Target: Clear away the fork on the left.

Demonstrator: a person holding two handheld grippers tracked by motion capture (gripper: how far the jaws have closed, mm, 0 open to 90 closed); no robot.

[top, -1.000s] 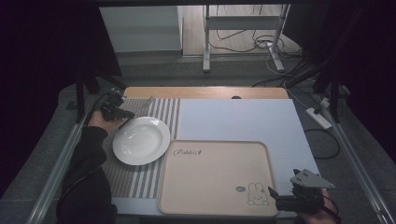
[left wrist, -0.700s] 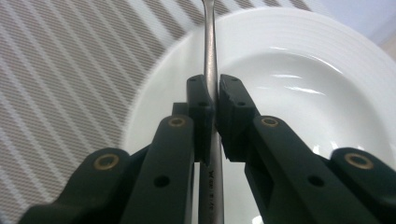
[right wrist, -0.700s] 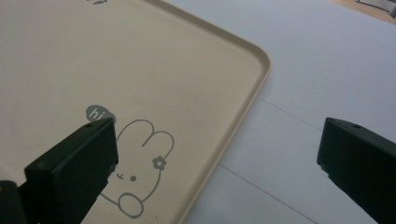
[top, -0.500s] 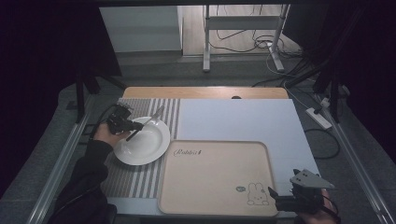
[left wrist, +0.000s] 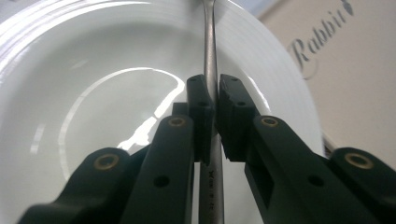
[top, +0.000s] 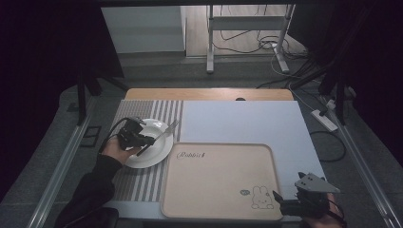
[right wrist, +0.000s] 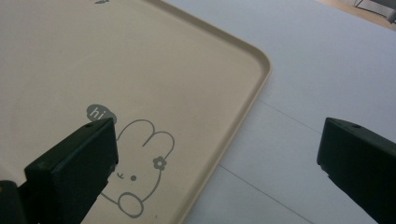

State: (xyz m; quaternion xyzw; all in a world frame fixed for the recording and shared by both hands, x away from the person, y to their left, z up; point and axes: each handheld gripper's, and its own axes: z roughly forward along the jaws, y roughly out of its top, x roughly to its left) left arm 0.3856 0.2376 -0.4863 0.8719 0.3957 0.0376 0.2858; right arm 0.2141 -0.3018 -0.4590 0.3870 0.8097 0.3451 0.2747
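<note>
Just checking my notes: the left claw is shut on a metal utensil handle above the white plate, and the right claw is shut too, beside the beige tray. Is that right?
Not quite. The right claw is open; the right gripper view shows its jaws standing far apart over the beige tray's corner. The rest holds: the left claw is shut on the metal utensil handle above the white plate.

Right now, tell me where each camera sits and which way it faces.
High view: above the person's side, looking forward and down at the table; forearms, left gripper and right gripper show.
Left gripper view: on that gripper, looking along shut jaws gripping a utensil handle over the white plate.
Right gripper view: looking between open jaws at the beige tray.
The high and right gripper views share the tray's rabbit drawing.
</note>
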